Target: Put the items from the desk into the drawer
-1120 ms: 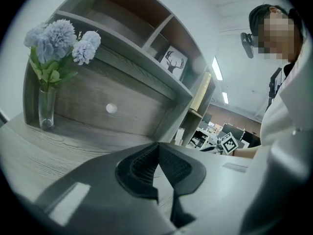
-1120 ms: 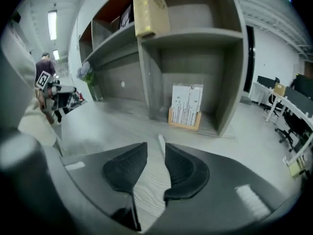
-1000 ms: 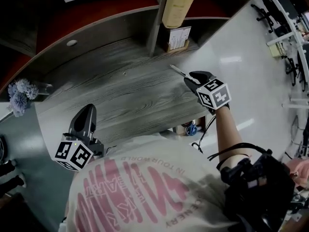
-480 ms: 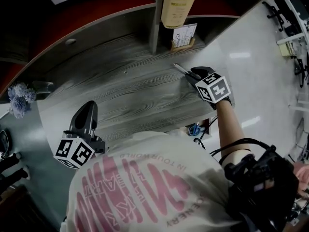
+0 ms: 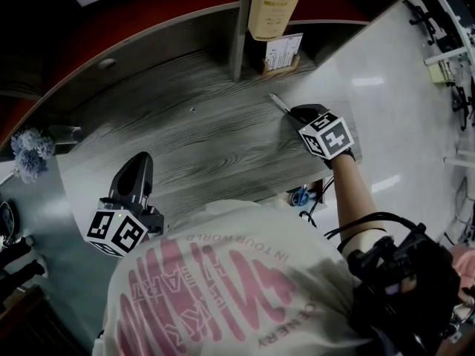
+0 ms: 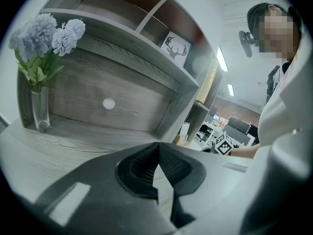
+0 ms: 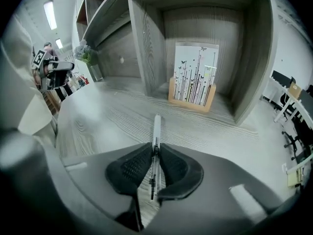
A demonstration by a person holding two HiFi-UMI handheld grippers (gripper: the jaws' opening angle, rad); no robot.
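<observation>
At the left, the left gripper [image 6: 157, 143] is held shut and empty over the grey desk [image 5: 200, 139], while at the right a white pen [image 7: 156, 126], rested on the desk before a printed card [image 7: 195, 75], is clamped by the right gripper [image 7: 155, 151], whose jaws have just been closing.

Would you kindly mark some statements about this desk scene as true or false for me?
1. The right gripper has its fingers closed on a pen. True; they have just been closing, with the pen between them.
2. The left gripper holds the vase. False: its fingers are together on nothing; the vase stands on the desk.
3. The printed card lies flat on the desk. False: it stands in a wooden stand inside a shelf compartment.
4. The vase holds flowers. True.
</observation>
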